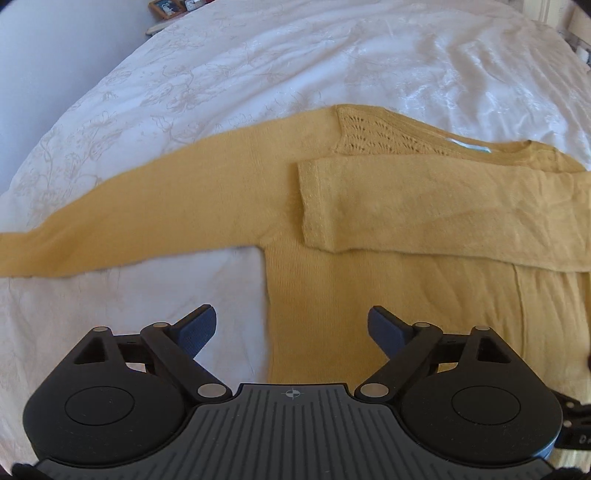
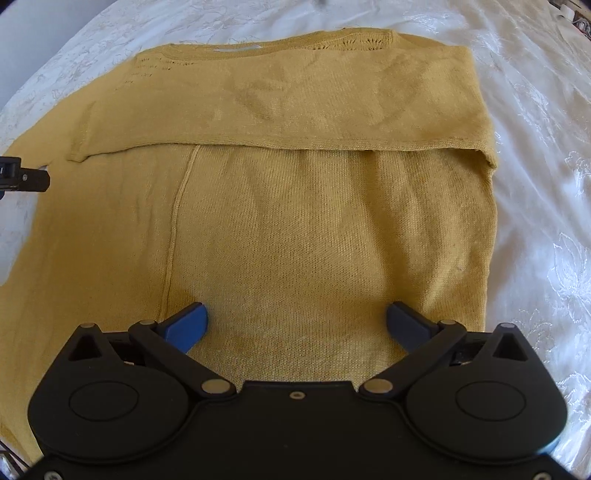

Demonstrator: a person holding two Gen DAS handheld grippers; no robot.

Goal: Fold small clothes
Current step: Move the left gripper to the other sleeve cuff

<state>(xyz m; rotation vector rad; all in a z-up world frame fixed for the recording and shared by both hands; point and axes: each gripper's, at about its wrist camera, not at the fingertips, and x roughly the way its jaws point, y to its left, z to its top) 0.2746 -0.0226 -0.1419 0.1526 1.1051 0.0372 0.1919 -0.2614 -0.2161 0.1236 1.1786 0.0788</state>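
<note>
A mustard-yellow knit sweater [image 1: 332, 288] lies flat on a white bedspread [image 1: 258, 66]. One sleeve [image 1: 424, 214] is folded across the chest; the other sleeve [image 1: 129, 221] stretches straight out to the left. My left gripper [image 1: 291, 328] hovers open over the sweater's left side edge, with nothing between its blue pads. In the right wrist view the sweater [image 2: 314, 229] fills the frame, with the folded sleeve [image 2: 280, 110] across its upper part. My right gripper [image 2: 297, 325] stands wide open above the lower body of the sweater, holding nothing.
The white embroidered bedspread [image 2: 546, 184] surrounds the sweater on all sides. A picture frame [image 1: 166, 7] sits beyond the bed's far edge. Part of the other gripper's black body [image 2: 22, 177] shows at the left edge of the right wrist view.
</note>
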